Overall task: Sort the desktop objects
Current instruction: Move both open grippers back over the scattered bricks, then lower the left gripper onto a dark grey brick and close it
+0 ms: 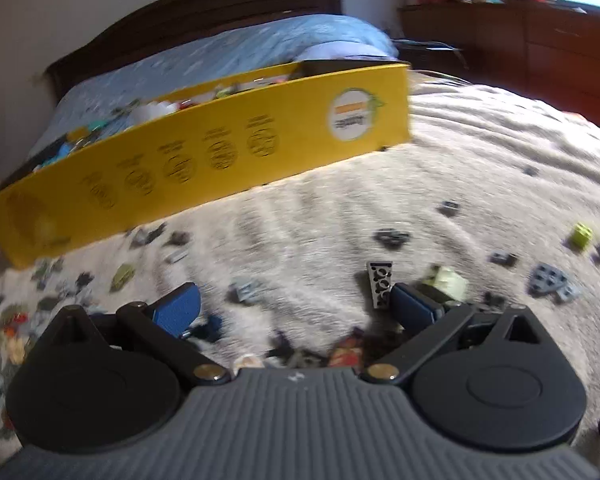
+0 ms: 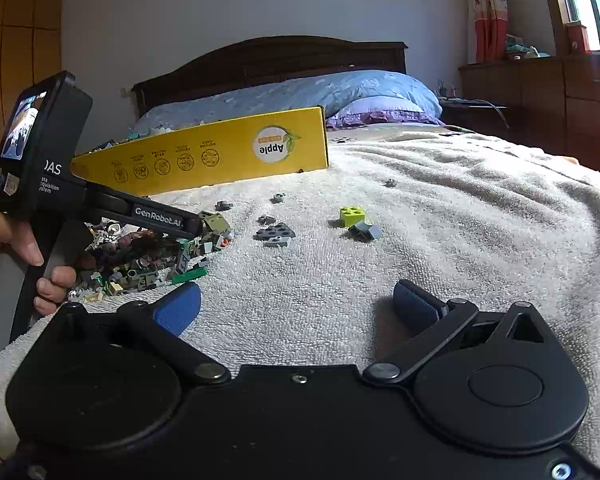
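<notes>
A heap of mixed toy bricks point(image 2: 148, 256) lies at left; a lime brick point(image 2: 351, 215) sits apart, mid-frame; the yellow box point(image 2: 204, 156) stands behind.

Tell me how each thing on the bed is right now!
Left gripper: fingers open, empty, over the brick pile.
Right gripper: fingers open, empty.
Yellow box: open on top, bricks inside.
Brick pile: heaped, unsorted.
Lime brick: studs up, loose on the towel.

Both wrist views look low across the towel point(image 2: 380, 280) toward the yellow box point(image 1: 220, 152), left nearer.
</notes>
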A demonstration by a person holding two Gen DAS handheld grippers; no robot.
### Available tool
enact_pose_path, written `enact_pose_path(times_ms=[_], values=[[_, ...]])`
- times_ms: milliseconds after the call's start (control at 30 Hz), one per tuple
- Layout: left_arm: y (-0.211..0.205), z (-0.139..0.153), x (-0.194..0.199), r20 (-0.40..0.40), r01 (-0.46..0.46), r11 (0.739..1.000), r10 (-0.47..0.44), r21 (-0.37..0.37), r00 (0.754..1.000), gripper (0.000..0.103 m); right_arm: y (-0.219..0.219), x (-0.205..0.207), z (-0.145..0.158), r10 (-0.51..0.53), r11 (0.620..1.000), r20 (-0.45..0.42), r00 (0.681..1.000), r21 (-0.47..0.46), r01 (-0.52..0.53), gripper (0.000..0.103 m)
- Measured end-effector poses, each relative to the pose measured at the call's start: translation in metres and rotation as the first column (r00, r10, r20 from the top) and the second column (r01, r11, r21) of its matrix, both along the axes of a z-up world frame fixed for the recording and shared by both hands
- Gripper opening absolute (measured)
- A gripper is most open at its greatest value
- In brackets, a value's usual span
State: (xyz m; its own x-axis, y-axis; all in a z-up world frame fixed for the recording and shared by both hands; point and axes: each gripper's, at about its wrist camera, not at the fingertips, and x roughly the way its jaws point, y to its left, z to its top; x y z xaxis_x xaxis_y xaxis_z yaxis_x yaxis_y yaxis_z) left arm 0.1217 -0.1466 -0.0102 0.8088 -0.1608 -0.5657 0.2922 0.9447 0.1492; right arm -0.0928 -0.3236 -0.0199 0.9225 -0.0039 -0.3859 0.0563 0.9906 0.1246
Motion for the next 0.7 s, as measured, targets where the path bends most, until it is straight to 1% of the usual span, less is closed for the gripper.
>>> enact_pose_path(times_ms=[100, 167, 200, 267, 367, 400, 433, 467, 533, 600, 633, 667, 700], values=[[0.01, 0.001, 0.004, 0.005, -0.085, 0.996, 0.085, 0.008, 0.996, 0.103, -0.001, 0.003, -0.002, 0.004, 1.0, 0.007, 1.0, 0.001, -0.004, 0.103], [0.014, 0.002, 0.006, 0.019, -0.143, 0.989, 0.142, 0.037, 0.99, 0.103, -0.001, 0.004, -0.003, 0.007, 1.0, 0.012, 1.0, 0.005, -0.007, 0.103], [0.015, 0.002, 0.006, 0.03, -0.155, 0.986, 0.154, 0.059, 0.988, 0.103, -0.001, 0.004, -0.003, 0.008, 1.0, 0.014, 1.0, 0.008, -0.008, 0.103], [0.015, 0.004, 0.004, 0.048, -0.148, 0.984, 0.144, 0.095, 0.988, 0.103, -0.002, 0.004, -0.004, 0.01, 1.0, 0.02, 1.0, 0.014, -0.011, 0.103], [0.013, 0.006, -0.005, 0.083, -0.087, 0.99, 0.078, 0.11, 0.993, 0.1, -0.003, 0.004, -0.006, 0.01, 1.0, 0.032, 0.999, 0.022, -0.01, 0.103], [0.01, 0.007, -0.009, 0.103, -0.055, 0.992, 0.043, 0.111, 0.994, 0.095, -0.004, 0.004, -0.006, 0.01, 1.0, 0.035, 0.999, 0.023, -0.01, 0.103], [0.008, 0.007, -0.012, 0.118, -0.019, 0.993, 0.006, 0.113, 0.993, 0.087, -0.004, 0.004, -0.007, 0.01, 1.0, 0.04, 0.999, 0.026, -0.011, 0.103], [0.006, 0.008, -0.015, 0.123, 0.016, 0.993, -0.031, 0.118, 0.992, 0.081, -0.005, 0.005, -0.007, 0.009, 1.0, 0.042, 0.999, 0.029, -0.01, 0.103], [-0.001, 0.006, -0.018, 0.095, 0.076, 0.99, -0.088, 0.121, 0.992, 0.058, -0.006, 0.006, -0.007, 0.01, 0.999, 0.045, 0.999, 0.031, -0.011, 0.103], [-0.006, 0.005, -0.018, 0.053, 0.102, 0.989, -0.108, 0.108, 0.993, 0.046, -0.006, 0.004, -0.008, 0.009, 1.0, 0.043, 0.999, 0.029, -0.011, 0.103], [-0.006, 0.004, -0.018, 0.041, 0.108, 0.99, -0.113, 0.095, 0.993, 0.042, -0.006, 0.005, -0.008, 0.009, 1.0, 0.044, 0.999, 0.027, -0.01, 0.103], [-0.007, 0.003, -0.018, 0.033, 0.12, 0.99, -0.123, 0.079, 0.992, 0.045, -0.006, 0.004, -0.009, 0.009, 1.0, 0.048, 0.999, 0.026, -0.01, 0.103], [-0.007, 0.003, -0.019, 0.024, 0.134, 0.989, -0.136, 0.062, 0.99, 0.042, -0.006, 0.003, -0.009, 0.008, 1.0, 0.053, 0.999, 0.026, -0.01, 0.103]])
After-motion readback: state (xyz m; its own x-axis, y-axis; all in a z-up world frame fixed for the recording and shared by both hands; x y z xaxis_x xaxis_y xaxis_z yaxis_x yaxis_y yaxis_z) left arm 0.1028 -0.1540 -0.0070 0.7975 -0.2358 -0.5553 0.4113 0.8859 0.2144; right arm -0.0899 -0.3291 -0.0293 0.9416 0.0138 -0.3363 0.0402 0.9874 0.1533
